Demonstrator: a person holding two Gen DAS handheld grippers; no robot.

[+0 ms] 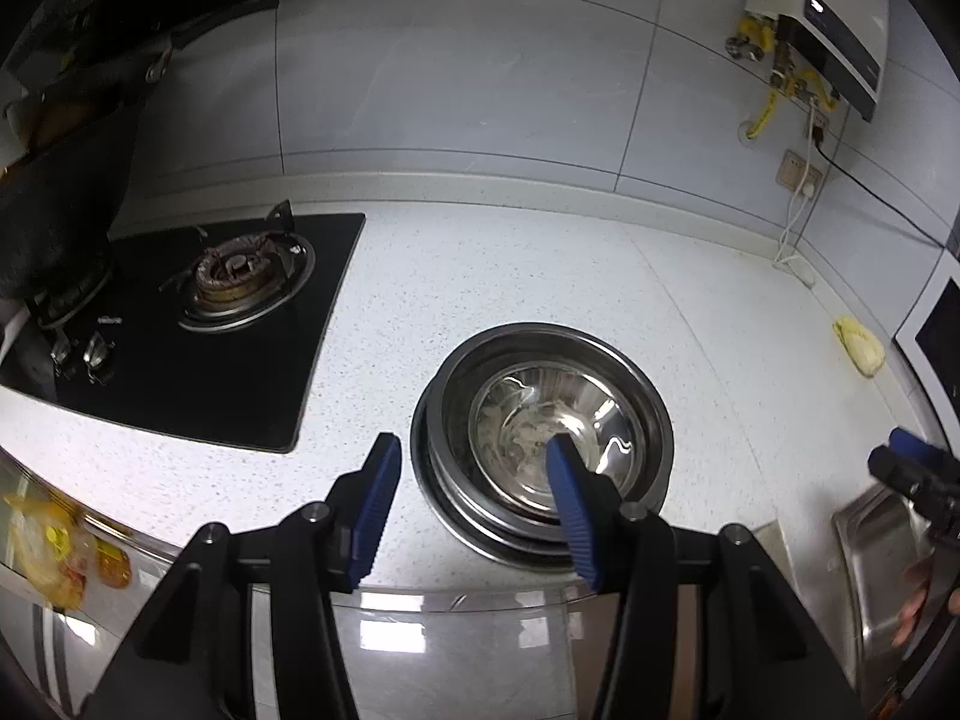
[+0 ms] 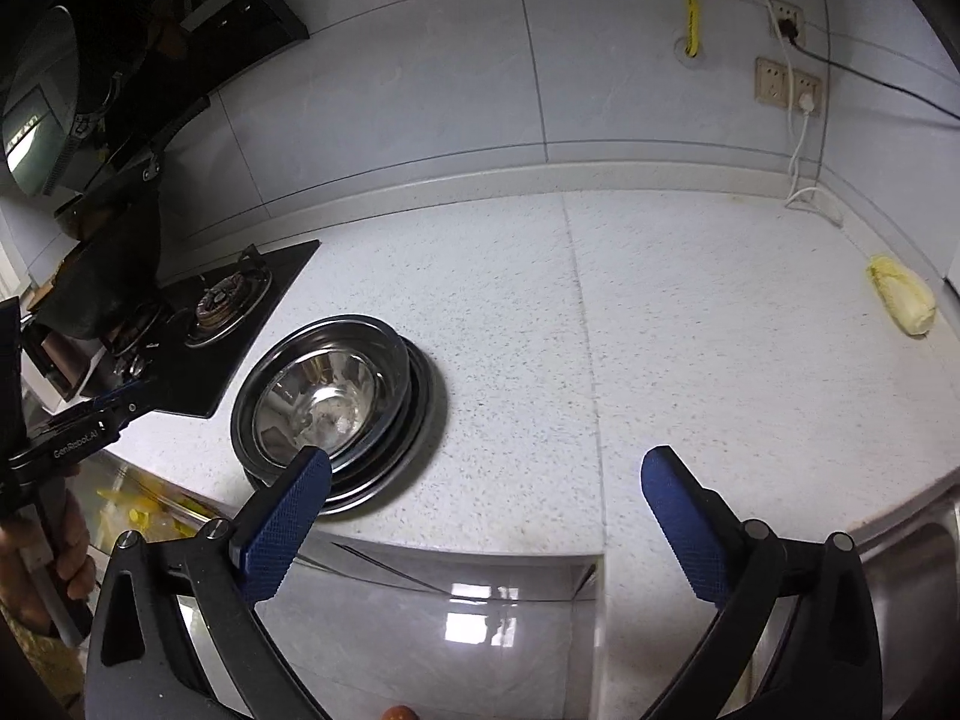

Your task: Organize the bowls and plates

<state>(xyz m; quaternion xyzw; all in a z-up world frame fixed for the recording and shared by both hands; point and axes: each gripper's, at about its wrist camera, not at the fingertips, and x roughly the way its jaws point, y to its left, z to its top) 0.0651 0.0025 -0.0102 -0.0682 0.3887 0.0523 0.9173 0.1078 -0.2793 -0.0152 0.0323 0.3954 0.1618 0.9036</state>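
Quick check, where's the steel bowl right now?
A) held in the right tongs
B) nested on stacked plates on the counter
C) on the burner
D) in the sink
B: the bowl sits in the plates on the counter, and both tongs, left and right, are open and empty.

Steel bowl (image 1: 543,420) nested upright — stacked plates (image 1: 462,498)

The countertop (image 1: 540,276) is white with fine dark speckles. On it, the stacked steel bowls (image 1: 540,420) are shiny silver with dark rims. The gas hob (image 1: 180,348) is glossy black, its burner (image 1: 237,273) brownish. Both the left gripper (image 1: 474,480) and right gripper (image 2: 486,504) have black frames and textured blue pads (image 2: 288,516). The cloth (image 2: 903,294) is pale yellow. The wall tiles (image 1: 480,60) are pale grey-blue, and the gas hose (image 2: 693,18) is yellow.
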